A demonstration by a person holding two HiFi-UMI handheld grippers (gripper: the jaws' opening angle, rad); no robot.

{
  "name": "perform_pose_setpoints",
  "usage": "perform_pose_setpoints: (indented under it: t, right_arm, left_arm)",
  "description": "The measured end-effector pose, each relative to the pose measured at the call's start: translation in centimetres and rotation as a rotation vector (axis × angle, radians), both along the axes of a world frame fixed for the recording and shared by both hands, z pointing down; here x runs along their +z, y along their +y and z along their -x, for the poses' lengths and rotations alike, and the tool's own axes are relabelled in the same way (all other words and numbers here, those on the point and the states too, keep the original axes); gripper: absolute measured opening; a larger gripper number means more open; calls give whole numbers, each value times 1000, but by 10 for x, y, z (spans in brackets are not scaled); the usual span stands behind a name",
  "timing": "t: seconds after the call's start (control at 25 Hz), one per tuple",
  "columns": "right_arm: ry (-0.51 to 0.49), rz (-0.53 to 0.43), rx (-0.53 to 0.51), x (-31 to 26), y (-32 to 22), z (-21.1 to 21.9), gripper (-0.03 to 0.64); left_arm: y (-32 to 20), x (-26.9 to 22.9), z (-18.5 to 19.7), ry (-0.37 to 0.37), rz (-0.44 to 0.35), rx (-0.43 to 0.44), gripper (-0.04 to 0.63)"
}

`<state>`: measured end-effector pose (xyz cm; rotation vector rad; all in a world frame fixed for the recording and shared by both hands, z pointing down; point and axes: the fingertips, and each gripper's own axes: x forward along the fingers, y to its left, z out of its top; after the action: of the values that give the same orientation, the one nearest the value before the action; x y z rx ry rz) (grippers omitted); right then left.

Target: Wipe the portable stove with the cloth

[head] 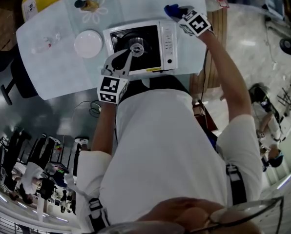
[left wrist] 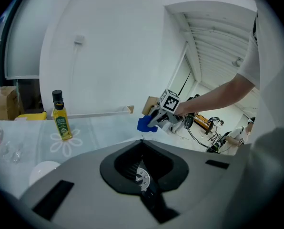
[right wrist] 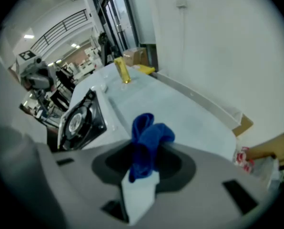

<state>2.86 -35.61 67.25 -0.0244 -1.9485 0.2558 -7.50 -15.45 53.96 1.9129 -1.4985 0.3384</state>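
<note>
**Head view: cloth clamped, held off the stove**

Head view shows the right gripper [head: 177, 12] past the far right corner of the stove [head: 167, 43], its fingers clamped on the blue cloth [head: 171, 9]. Right gripper view confirms the hold. The cloth is bunched between the fingers and stands out beyond their tips. The stove lies to the left of those fingers, and the surface [head: 48, 67] lies ahead of them.

The left gripper [head: 130, 56] hangs over the burner [head: 137, 48] of the stove, fingers together with nothing between them. Whether the fingertips touch the burner cannot be told.

A white plate [head: 88, 44] lies near the left fingers, to their left, beside the stove. A yellow bottle [head: 87, 5] stands well beyond them, toward the far left of the surface.
</note>
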Motion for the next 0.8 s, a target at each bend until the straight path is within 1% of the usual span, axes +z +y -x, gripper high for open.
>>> perform_pose_setpoints:
  t: [0.12,0.32,0.48,0.64,0.8]
  right_arm:
    - [78,41,-30,15,0,2,144]
    - [192,136,-33,33,4,11,144]
    - [260,213,-36,40,14,17,142]
    - [302,266,-28,44,24,25,141]
    - [303,293,6,44,31,36,140]
  left_arm:
    - [2,5,1,9,3,-17,36]
    - [11,11,13,10,11,-48,35]
    - [16,12,22,6,8,-72,36]
    - [19,11,27,7,0,-85,36]
    - [24,12,28,14,-10,-98,36]
